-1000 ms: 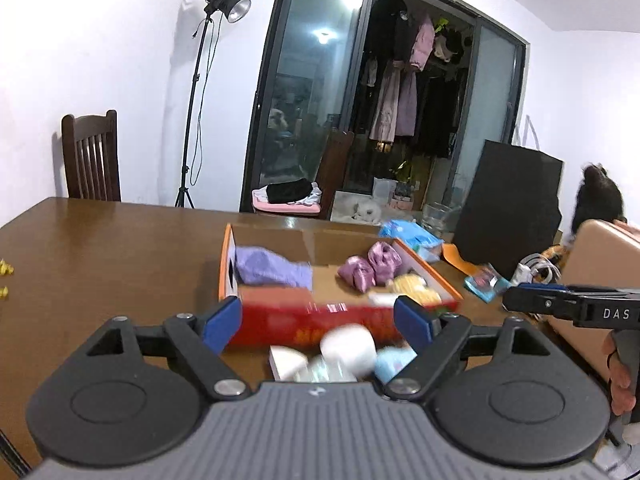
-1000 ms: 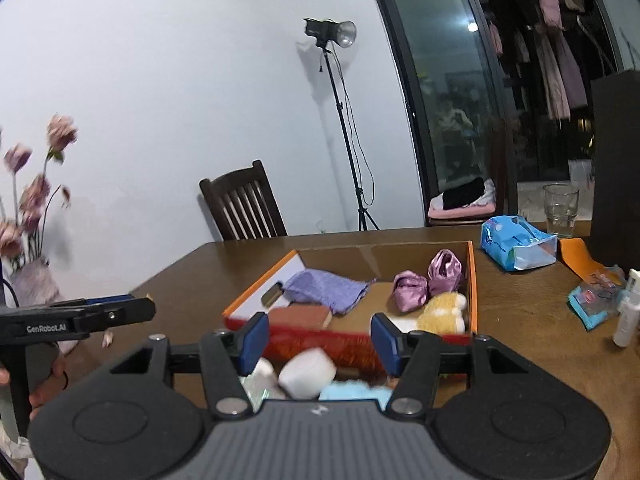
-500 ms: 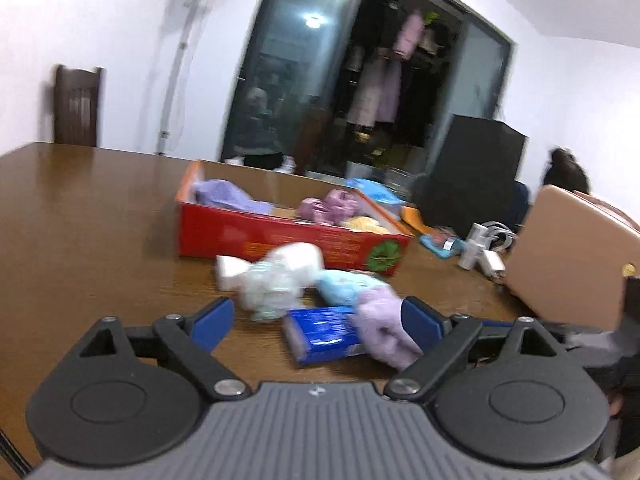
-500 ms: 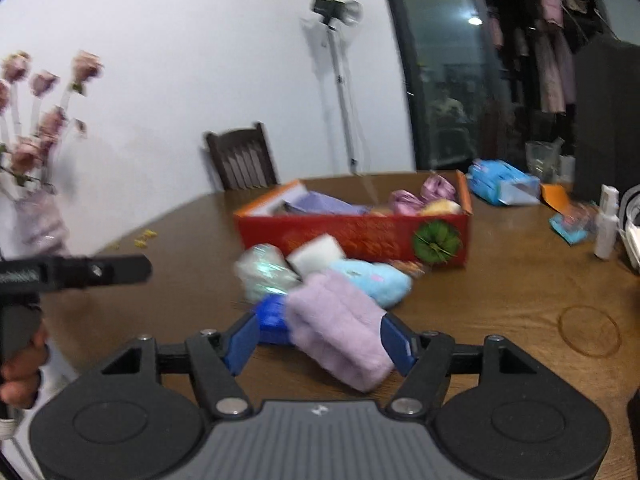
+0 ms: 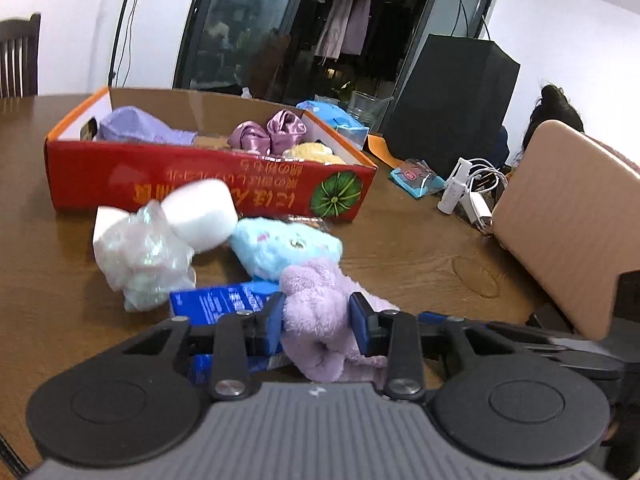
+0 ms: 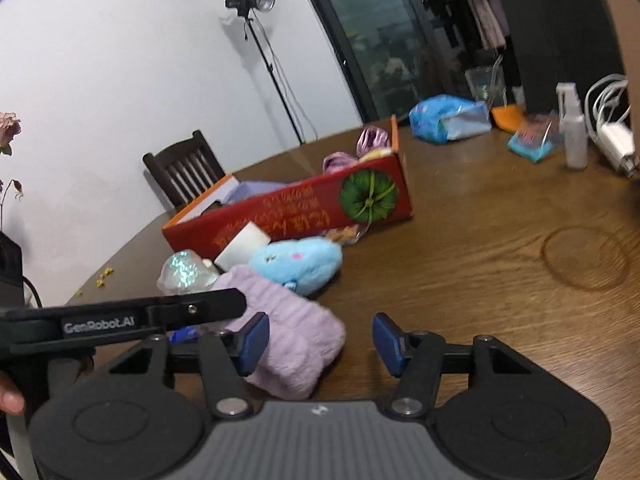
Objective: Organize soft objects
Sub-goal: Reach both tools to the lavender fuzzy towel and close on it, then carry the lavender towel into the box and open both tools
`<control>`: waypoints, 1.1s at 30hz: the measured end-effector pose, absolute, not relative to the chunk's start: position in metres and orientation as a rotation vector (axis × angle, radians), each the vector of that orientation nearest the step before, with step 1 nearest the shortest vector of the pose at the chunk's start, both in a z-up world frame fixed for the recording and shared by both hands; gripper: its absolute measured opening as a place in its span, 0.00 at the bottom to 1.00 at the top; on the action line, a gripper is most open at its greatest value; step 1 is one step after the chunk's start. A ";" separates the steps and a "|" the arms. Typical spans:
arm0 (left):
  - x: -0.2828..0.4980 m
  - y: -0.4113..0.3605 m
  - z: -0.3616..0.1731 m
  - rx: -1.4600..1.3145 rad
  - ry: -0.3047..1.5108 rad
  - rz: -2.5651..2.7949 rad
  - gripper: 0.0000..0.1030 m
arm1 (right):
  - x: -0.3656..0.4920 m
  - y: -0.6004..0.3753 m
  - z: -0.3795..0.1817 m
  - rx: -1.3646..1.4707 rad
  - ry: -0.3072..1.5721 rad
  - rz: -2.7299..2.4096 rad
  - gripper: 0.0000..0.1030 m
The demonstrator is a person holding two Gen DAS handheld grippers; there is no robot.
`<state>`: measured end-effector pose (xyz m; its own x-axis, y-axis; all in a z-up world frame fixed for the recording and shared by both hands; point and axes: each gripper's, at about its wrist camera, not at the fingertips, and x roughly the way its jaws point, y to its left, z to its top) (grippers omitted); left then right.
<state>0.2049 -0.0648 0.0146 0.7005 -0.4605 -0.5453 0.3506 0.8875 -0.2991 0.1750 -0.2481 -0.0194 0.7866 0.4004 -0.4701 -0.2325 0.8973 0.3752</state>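
My left gripper (image 5: 318,322) is shut on a fluffy lilac plush cloth (image 5: 320,320) that lies on the wooden table, in front of a red cardboard box (image 5: 208,184). The same lilac cloth (image 6: 296,340) shows in the right wrist view, with the left gripper's body (image 6: 120,318) over its left side. My right gripper (image 6: 320,338) is open and empty, just right of the cloth. A light blue plush toy (image 5: 286,246), a white foam block (image 5: 202,214) and an iridescent plastic bag (image 5: 144,256) lie between cloth and box. The box holds a purple cloth (image 5: 140,130), pink satin scrunchies (image 5: 268,134) and a yellow plush (image 5: 316,152).
A blue packet (image 5: 220,302) lies under the left gripper's left finger. A blue tissue pack (image 6: 448,122), a glass (image 6: 482,82), a spray bottle (image 6: 574,130), white cables (image 6: 612,120) and a small blue packet (image 6: 532,144) sit at the table's far right. A tan case (image 5: 568,216) stands to the right.
Both grippers came down and forward to the pile in front of the box. My left gripper has closed on the lilac cloth. My right gripper has shifted right, off the cloth.
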 end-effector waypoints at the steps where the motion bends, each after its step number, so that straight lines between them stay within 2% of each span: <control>1: 0.205 -0.063 0.014 -0.189 0.658 -0.451 0.32 | 0.178 -0.248 -0.023 0.322 0.581 0.355 0.55; 5: 0.205 -0.061 0.013 -0.215 0.665 -0.443 0.28 | 0.192 -0.249 -0.032 0.399 0.613 0.399 0.43; 6: 0.205 -0.060 0.013 -0.227 0.669 -0.443 0.26 | 0.195 -0.248 -0.032 0.403 0.621 0.412 0.34; 9: 0.194 -0.054 0.024 -0.280 0.664 -0.483 0.26 | 0.195 -0.244 -0.025 0.377 0.620 0.428 0.22; 14: 0.159 -0.032 0.025 -0.357 0.719 -0.517 0.29 | 0.166 -0.238 0.004 0.252 0.613 0.523 0.23; 16: 0.150 -0.027 0.014 -0.366 0.739 -0.493 0.38 | 0.158 -0.232 -0.001 0.225 0.652 0.542 0.25; 17: 0.148 -0.026 0.010 -0.365 0.741 -0.473 0.49 | 0.157 -0.230 -0.004 0.217 0.668 0.549 0.27; 18: 0.145 -0.023 0.009 -0.368 0.735 -0.447 0.54 | 0.156 -0.228 -0.008 0.217 0.676 0.548 0.29; 21: 0.146 -0.018 0.011 -0.392 0.715 -0.442 0.59 | 0.154 -0.229 -0.008 0.255 0.661 0.538 0.33; 23: 0.150 -0.017 0.010 -0.394 0.718 -0.429 0.59 | 0.154 -0.229 -0.004 0.263 0.642 0.531 0.35; 25: 0.155 -0.017 0.007 -0.398 0.733 -0.429 0.56 | 0.157 -0.229 -0.007 0.277 0.655 0.502 0.37; 27: 0.159 -0.018 0.001 -0.403 0.769 -0.453 0.34 | 0.157 -0.233 -0.012 0.294 0.676 0.491 0.36; 28: 0.160 -0.019 -0.002 -0.405 0.779 -0.459 0.33 | 0.157 -0.233 -0.015 0.304 0.690 0.494 0.36; 30: 0.161 -0.019 -0.002 -0.398 0.765 -0.470 0.28 | 0.158 -0.231 -0.020 0.318 0.705 0.507 0.23; 33: 0.167 -0.013 0.017 -0.408 0.695 -0.512 0.27 | 0.161 -0.226 -0.009 0.315 0.673 0.533 0.18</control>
<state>0.1668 -0.0129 0.0172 0.6547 -0.5690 -0.4977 0.3060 0.8015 -0.5138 0.1606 -0.2259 -0.0094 0.6565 0.5608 -0.5045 -0.3633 0.8212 0.4400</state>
